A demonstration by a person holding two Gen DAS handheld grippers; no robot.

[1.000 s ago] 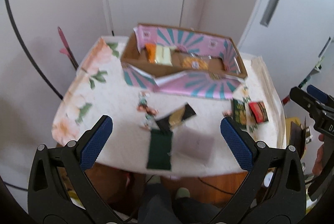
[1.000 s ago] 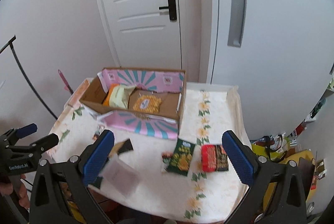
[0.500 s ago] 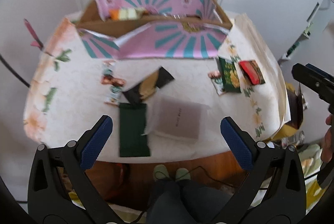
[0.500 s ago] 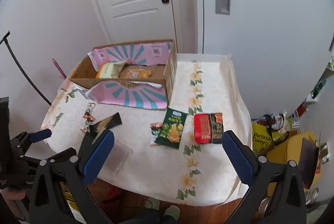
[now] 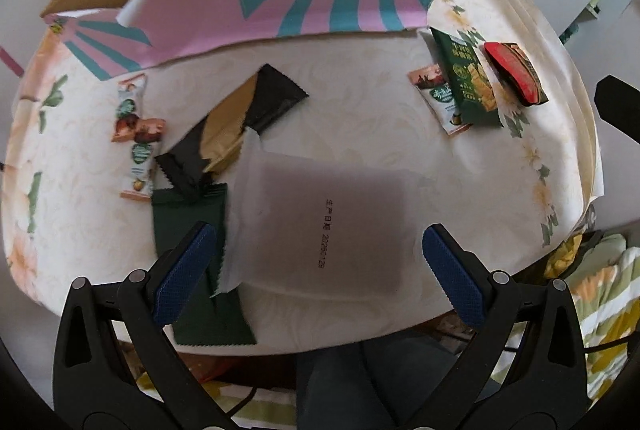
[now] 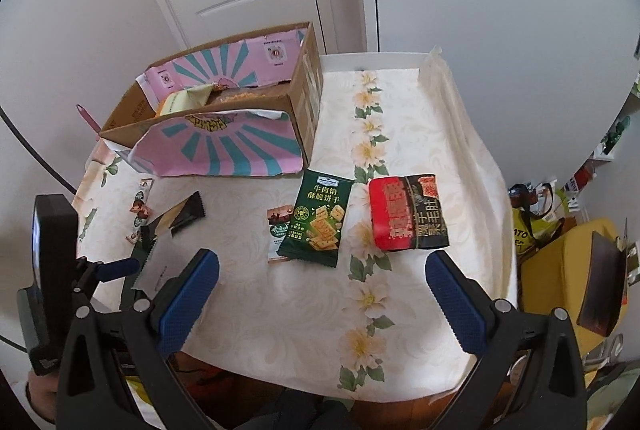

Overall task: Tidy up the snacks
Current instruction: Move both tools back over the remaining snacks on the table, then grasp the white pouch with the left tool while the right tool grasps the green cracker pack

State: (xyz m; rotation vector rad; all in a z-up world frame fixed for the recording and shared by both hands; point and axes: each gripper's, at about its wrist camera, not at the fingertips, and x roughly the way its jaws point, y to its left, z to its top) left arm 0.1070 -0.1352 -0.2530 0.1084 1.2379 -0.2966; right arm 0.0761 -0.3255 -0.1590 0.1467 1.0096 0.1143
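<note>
On the table [image 6: 400,330] lie 7 loose snack packets: 1 white [image 5: 320,226], 2 dark green [image 5: 200,270] [image 6: 318,220], 1 black and gold [image 5: 240,121], 1 red and black [image 6: 406,218], 2 slim sachets [image 5: 136,137] [image 6: 278,230]. There is 1 cardboard box [image 6: 306,101] at 11 o'clock.

Worktop [image 6: 400,310] covered by smooth, slightly sheened cloth with floral print. Box [image 6: 308,85]: matt brown corrugated cardboard, flaps lined with pink-and-teal printed paper. White packet [image 5: 320,226]: frosted, semi-translucent matt film, dark contents showing through. Dark green packet [image 5: 200,270]: matt film, serrated edge. Black-and-gold packet [image 5: 240,121]: satin foil. Green cracker packet [image 6: 320,218] and red-and-black packet [image 6: 404,213]: glossy printed plastic. Left gripper [image 5: 316,274] fingers [image 5: 184,274]: matt black plastic, blue knurled rubbery pads; right gripper [image 6: 320,298] likewise.
</note>
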